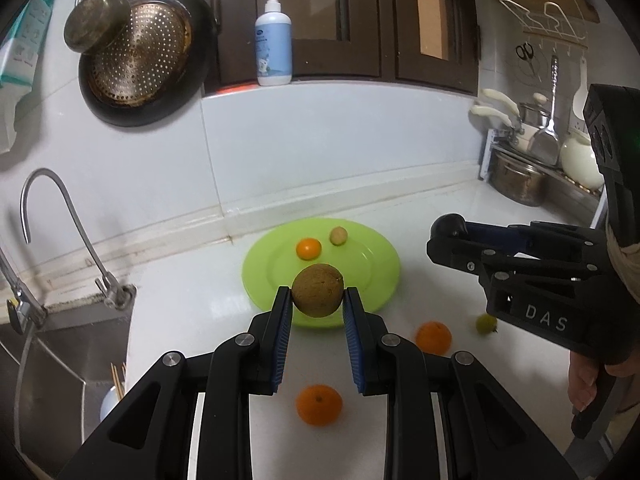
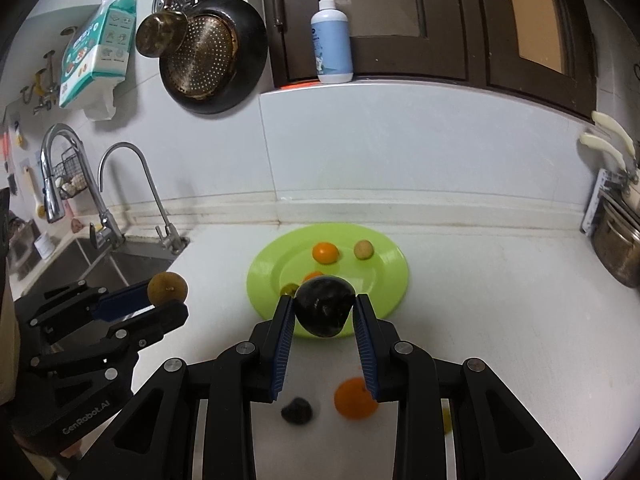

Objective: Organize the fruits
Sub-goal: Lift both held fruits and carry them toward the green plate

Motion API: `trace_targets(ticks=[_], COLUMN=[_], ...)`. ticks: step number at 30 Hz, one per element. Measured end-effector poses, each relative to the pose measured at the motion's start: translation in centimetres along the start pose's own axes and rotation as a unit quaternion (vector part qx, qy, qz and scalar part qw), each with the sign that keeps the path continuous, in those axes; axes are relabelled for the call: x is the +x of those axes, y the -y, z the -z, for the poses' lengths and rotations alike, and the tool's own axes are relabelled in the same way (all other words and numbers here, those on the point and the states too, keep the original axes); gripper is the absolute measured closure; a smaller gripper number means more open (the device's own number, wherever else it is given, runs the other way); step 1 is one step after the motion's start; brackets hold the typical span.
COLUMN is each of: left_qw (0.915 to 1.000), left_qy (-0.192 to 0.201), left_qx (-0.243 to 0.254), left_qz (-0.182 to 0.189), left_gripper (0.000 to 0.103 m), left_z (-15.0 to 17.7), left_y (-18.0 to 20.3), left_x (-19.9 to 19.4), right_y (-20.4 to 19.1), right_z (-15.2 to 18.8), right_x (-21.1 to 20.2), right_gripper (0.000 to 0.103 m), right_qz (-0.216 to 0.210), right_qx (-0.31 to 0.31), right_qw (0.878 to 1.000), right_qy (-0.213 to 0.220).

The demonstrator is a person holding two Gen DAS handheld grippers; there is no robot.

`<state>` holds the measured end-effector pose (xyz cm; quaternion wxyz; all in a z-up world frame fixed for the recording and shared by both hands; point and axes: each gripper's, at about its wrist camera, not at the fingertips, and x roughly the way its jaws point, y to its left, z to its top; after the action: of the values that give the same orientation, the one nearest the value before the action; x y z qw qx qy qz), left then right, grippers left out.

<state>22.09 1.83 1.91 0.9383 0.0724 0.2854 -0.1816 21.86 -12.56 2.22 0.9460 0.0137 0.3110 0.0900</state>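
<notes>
In the left wrist view my left gripper [image 1: 318, 293] is shut on a round brown fruit [image 1: 317, 280], held above the near rim of a green plate [image 1: 372, 276]. The plate carries a small orange [image 1: 309, 249] and a small tan fruit [image 1: 338, 236]. In the right wrist view my right gripper [image 2: 323, 300] is shut on a dark, almost black fruit [image 2: 325, 312] over the plate's [image 2: 384, 280] near edge. Partly hidden behind it on the plate are another orange piece [image 2: 314, 276] and a yellowish one [image 2: 289, 289]. Loose on the counter lie two oranges [image 1: 433, 337] [image 1: 319, 405], a small green fruit [image 1: 486, 324] and a dark fruit [image 2: 297, 410].
A sink [image 2: 100, 264] with two taps [image 2: 120, 184] lies to the left. Pans [image 1: 140, 56] hang on the wall, and a pump bottle [image 1: 274, 40] stands on the ledge behind. Pots on a rack [image 1: 520, 176] fill the right corner. A person's hand [image 1: 584, 384] holds the right gripper.
</notes>
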Motion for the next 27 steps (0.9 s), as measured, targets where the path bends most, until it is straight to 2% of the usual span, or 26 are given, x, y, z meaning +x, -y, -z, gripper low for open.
trace_targets(ticks=[16,23,27], left_qw=[0.9996,0.9978,0.9967], left_qy=[-0.016,-0.052,-0.071], left_qx=[-0.020,-0.036,-0.035], left_qz=[0.008,0.022,0.014], left_gripper=[0.077,0.077,0.077], left_z=[-5.0,-6.2,-6.3], left_y=[-2.7,-4.1,-4.5], left_x=[5.6,9.7,11.8], right_y=[0.3,1.0,1.6], right_z=[-3.9,-5.5,-5.9], right_x=[5.2,8.2,10.7], right_gripper=[0.072,0.072,0.072], right_qz=[0.004,0.005,0.006], right_qx=[-0.027,-0.023,-0.017], right_qw=[1.000,0.999,0.998], right_qy=[-0.012,-0.031,-0.055])
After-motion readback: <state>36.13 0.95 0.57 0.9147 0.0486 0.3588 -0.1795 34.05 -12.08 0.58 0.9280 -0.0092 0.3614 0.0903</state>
